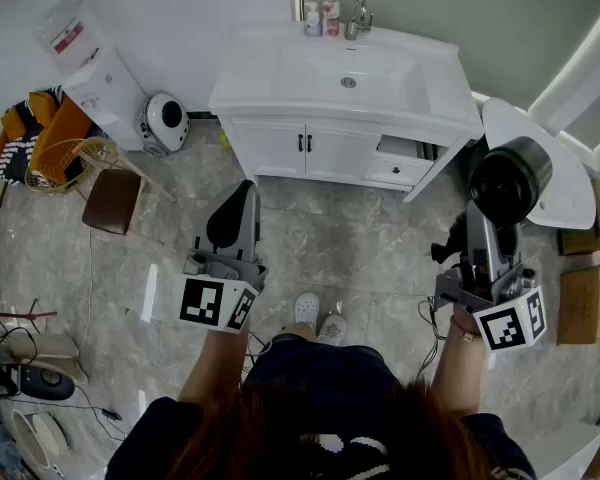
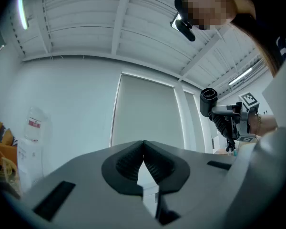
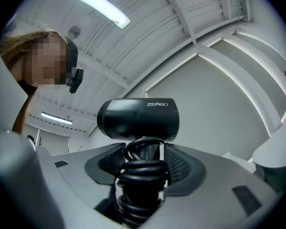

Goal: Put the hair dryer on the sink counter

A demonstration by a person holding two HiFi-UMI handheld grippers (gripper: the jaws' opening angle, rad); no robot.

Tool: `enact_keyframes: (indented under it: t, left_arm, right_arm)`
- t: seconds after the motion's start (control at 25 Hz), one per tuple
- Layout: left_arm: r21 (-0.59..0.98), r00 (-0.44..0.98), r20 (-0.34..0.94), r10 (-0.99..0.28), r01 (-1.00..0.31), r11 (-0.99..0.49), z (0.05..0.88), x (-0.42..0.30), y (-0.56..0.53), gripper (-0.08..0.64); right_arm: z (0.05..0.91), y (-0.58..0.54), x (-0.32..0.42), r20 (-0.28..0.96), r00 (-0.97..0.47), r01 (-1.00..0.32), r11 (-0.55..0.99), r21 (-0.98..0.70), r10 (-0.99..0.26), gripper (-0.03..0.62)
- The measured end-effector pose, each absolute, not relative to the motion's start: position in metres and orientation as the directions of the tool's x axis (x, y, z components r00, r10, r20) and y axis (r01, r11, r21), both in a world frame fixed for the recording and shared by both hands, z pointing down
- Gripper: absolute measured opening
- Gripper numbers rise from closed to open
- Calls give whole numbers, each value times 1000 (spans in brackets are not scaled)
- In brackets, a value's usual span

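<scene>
A black hair dryer stands upright in my right gripper, over the floor to the right of the cabinet. In the right gripper view the pads press on its handle, which has the cord wound round it, and the barrel sits above the jaws. The white sink counter lies ahead, at the top middle of the head view. My left gripper hovers over the floor in front of the cabinet, its jaws closed together and empty. The left gripper view also shows the hair dryer at the right.
A faucet and two small bottles stand at the counter's back edge. A cabinet drawer hangs open at the right. A white rounded fixture is at the far right, a brown stool and a white round appliance at the left.
</scene>
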State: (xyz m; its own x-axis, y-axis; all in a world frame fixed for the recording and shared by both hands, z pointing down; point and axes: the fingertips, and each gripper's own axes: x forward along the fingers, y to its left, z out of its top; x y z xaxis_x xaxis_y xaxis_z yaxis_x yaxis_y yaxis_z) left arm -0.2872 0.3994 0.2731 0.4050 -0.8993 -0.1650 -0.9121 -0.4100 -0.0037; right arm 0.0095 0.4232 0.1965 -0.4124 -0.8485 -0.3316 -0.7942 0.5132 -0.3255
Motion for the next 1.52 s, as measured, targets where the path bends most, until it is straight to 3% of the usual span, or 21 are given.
enact_keyframes:
  t: [0.84,1.52]
  left_arm:
    - [-74,471,-170,-865,-882,-466,269,-211,426,18]
    - [-57,524,-201,-828,-850,-524,260,-191,225,18]
  right_arm:
    - [196,465,64,-363,-396,-788,515,-337,-844,268]
    - [187,288,73,-373,-362,-813,485,-323,-855,268]
